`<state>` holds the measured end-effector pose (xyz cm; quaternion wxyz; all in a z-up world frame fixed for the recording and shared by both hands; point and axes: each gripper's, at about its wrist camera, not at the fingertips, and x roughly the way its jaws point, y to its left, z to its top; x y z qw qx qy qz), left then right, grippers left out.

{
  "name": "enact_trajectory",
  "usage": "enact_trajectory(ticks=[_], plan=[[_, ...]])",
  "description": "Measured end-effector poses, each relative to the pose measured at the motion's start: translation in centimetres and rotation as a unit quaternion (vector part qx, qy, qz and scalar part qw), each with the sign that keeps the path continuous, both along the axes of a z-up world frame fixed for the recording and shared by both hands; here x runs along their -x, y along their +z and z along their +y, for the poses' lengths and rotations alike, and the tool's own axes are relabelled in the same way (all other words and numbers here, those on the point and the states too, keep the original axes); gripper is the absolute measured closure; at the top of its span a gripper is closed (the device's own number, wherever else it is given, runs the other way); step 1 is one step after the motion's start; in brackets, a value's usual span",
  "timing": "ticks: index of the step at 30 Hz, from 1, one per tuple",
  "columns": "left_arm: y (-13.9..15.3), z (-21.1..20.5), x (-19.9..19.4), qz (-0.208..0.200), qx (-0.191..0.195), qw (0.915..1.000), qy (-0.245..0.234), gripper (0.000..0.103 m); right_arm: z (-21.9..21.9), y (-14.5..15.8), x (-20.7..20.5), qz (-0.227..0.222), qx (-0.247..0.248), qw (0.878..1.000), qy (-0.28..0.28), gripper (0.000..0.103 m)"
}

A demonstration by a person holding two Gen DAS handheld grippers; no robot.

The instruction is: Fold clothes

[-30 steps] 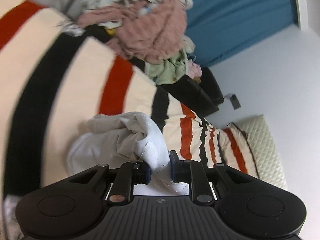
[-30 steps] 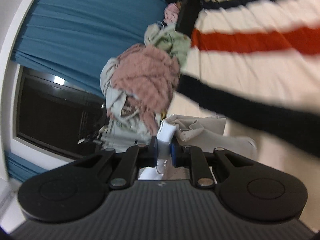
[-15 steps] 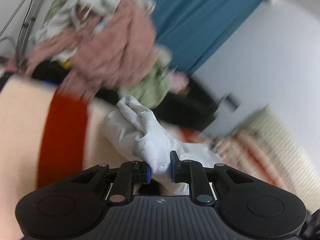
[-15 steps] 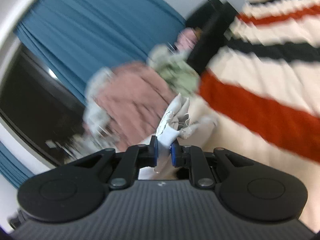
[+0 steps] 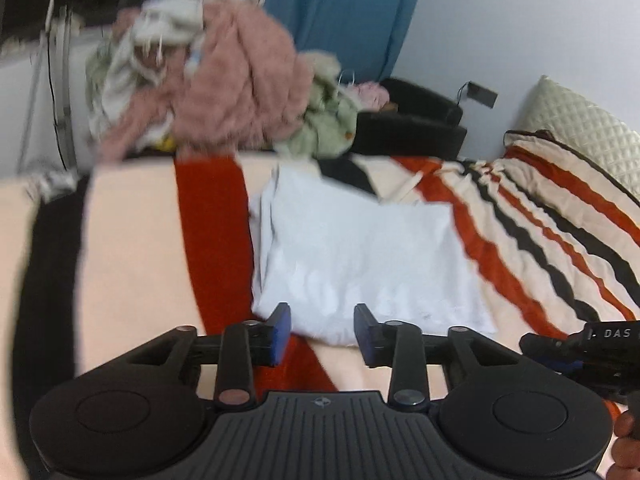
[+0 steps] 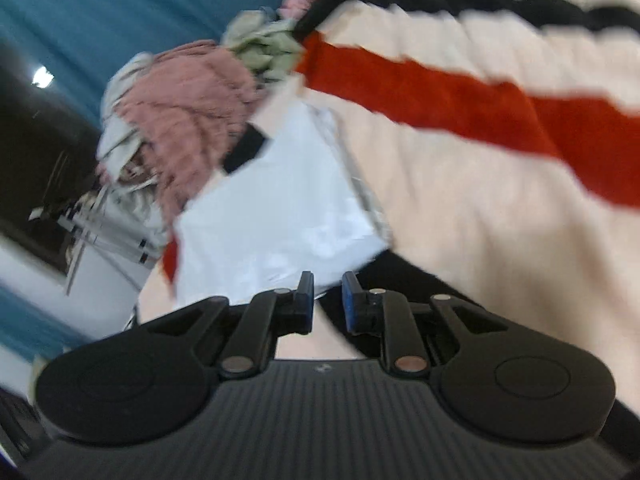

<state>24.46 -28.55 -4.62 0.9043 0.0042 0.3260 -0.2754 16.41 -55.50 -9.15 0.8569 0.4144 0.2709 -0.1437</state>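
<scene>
While your left gripper [image 5: 322, 330] hung low over the bed, its blue pads were spread apart with nothing between them. You had the white garment [image 5: 360, 256] lying flat on the striped blanket [image 5: 132, 248], just beyond those pads, its near edge showing in the gap between them. From that view the cloth ran away toward the far pile of clothes [image 5: 224, 92], with a red stripe along its left side and rumpled stripes to its right. A quilted pillow [image 5: 580, 128] sat at the far right, and your right gripper's body showed at the near right edge.

Your right gripper [image 6: 327, 300] also had its pads apart, by a narrower gap, and held nothing. The garment [image 6: 276, 216] lay just past and mostly left of its tips. The pink heap [image 6: 188, 108] stood beyond it, before the blue curtain [image 6: 120, 8].
</scene>
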Motion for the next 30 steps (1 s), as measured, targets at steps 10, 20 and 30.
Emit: enact_trajectory(ticks=[10, 20, 30], plan=[[16.2, 3.9, 16.5, -0.098, 0.037, 0.9945, 0.002, 0.026, 7.5, 15.9, 10.8, -0.06, 0.149, 0.985, 0.056, 0.084], [21.3, 8.6, 32.6, -0.183, 0.023, 0.9828, 0.003, 0.0, 12.8, 20.2, 22.7, -0.126, 0.217, 0.965, 0.078, 0.01], [18.0, 12.6, 38.5, -0.22, 0.031, 0.9749, 0.014, 0.0, 16.7, 16.0, 25.7, -0.149, 0.27, 0.948, 0.075, 0.01]])
